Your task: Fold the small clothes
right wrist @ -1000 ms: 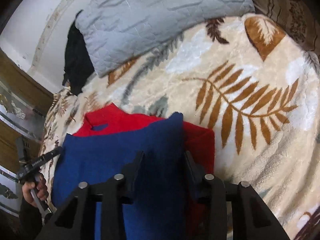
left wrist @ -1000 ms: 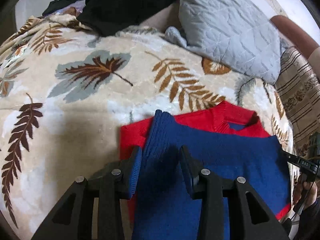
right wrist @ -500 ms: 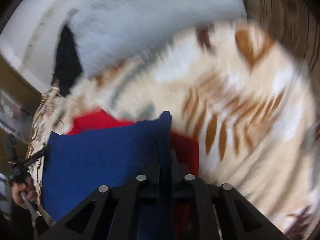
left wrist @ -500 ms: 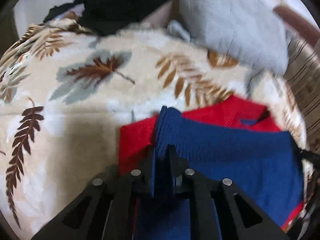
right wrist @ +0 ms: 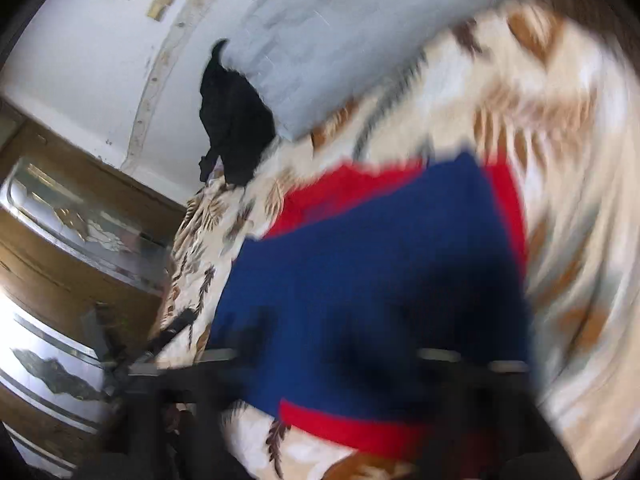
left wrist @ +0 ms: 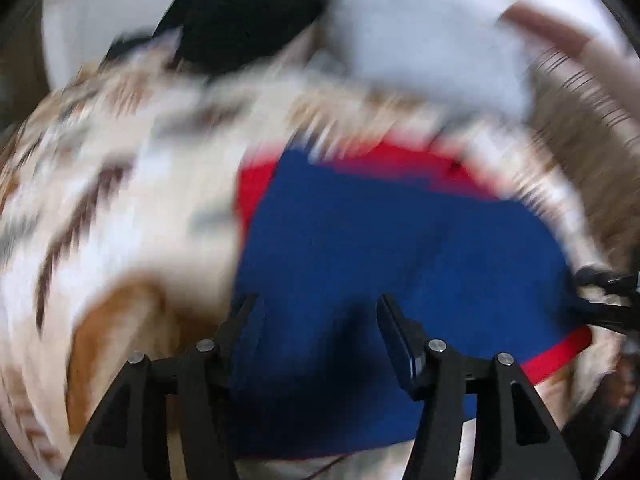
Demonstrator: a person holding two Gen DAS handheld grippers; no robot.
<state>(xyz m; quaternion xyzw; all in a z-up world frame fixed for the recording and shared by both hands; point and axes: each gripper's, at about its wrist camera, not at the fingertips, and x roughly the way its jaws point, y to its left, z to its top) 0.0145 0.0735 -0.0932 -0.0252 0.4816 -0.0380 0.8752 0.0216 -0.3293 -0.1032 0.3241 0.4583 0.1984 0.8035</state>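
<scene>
Your left gripper (left wrist: 318, 322) is spread wide over the near edge of the blue-and-red sweater (left wrist: 400, 248), which lies flat on the leaf-print blanket (left wrist: 132, 184); right gripper (right wrist: 332, 364) too blurred, can't tell its state

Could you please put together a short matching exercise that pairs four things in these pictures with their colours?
Things:
1. sweater top layer
2. sweater trim
3. pillow
4. heaped garment by the pillow

Colours:
A. black
B. red
C. blue
D. pale grey

Pairs: 1-C, 2-B, 3-D, 4-A
</scene>
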